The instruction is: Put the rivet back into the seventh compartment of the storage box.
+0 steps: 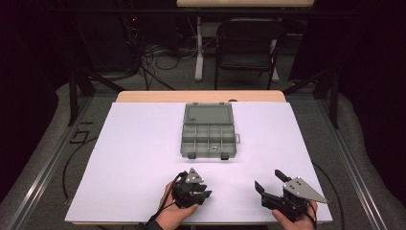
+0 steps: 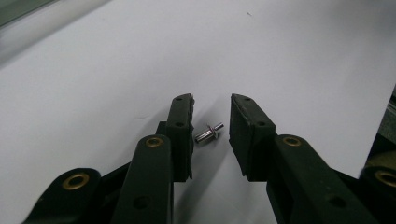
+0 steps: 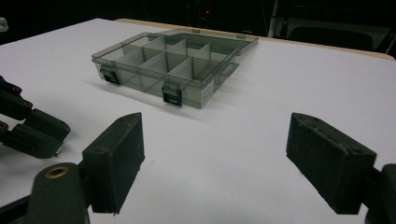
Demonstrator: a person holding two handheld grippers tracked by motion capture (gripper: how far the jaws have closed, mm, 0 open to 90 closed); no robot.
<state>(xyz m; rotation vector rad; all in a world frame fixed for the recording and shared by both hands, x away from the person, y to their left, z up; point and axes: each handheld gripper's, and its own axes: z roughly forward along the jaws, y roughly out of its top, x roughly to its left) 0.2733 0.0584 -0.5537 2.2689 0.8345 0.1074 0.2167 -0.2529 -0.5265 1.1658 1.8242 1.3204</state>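
A small silver screw (image 2: 208, 134) lies on the white table cover between the jaws of my left gripper (image 2: 211, 105), which is open and not touching it. In the high view the left gripper (image 1: 206, 191) sits low near the front edge, held by a hand. My right gripper (image 1: 269, 179) is to its right, jaws wide open with nothing between them. An open grey compartment box (image 1: 209, 134) lies at the table's middle, lid folded back, with a small metal piece (image 1: 215, 147) in a front cell. The right gripper view shows the box (image 3: 173, 65) ahead and the left gripper (image 3: 32, 128) at left.
The white cover (image 1: 143, 158) spans most of the table, with a wooden edge (image 1: 201, 96) showing at the back. A black folding chair (image 1: 249, 48) and floor cables (image 1: 158, 62) lie beyond the table. Black cables trail off the left side.
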